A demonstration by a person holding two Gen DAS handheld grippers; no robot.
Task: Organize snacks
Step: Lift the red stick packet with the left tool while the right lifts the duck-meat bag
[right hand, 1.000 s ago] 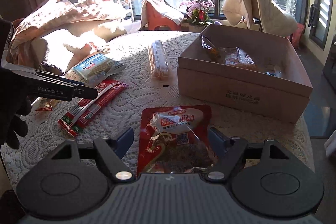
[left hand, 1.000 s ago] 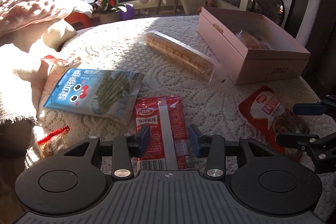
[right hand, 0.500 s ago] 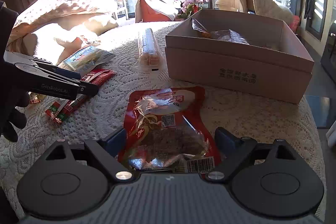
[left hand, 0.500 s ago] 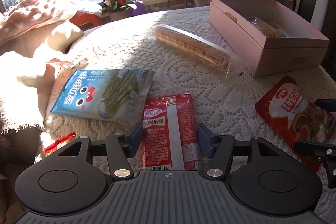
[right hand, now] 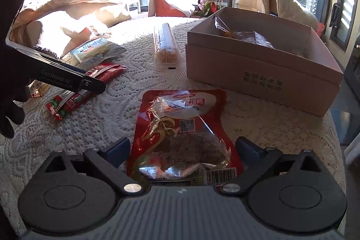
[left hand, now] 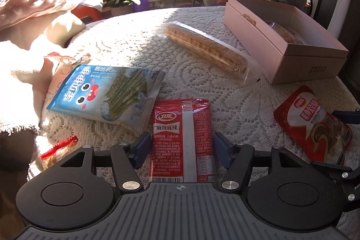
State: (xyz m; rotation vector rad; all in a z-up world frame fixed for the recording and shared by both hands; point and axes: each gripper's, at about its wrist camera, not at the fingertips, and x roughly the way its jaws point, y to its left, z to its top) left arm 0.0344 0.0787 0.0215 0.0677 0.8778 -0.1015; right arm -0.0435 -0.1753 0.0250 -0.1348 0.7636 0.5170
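Observation:
My left gripper (left hand: 181,145) hangs low over the lace-covered table (left hand: 236,109), its jaws opening. A long red spicy-strip packet (left hand: 182,136) lies flat between them, and the pads stand clear of its edges. My right gripper (right hand: 182,146) is opening too, very wide, around a red pouch with a clear window (right hand: 180,127) that rests on the cloth untouched. That pouch (left hand: 312,125) also shows at the right of the left wrist view. An open pink box (right hand: 258,73) at the back right holds wrapped snacks.
A clear sleeve of wafer rolls (left hand: 209,53) lies left of the box (left hand: 283,55). A blue seaweed bag (left hand: 105,91) and a small red-wrapped snack (left hand: 58,150) sit at the left. Blankets, a flower pot (left hand: 121,6) and a draped chair stand beyond the table.
Both grippers' jaws have spread wider around their packets. Each packet still lies flat on the cloth. The left wrist view has drawn slightly closer to the strip packet.

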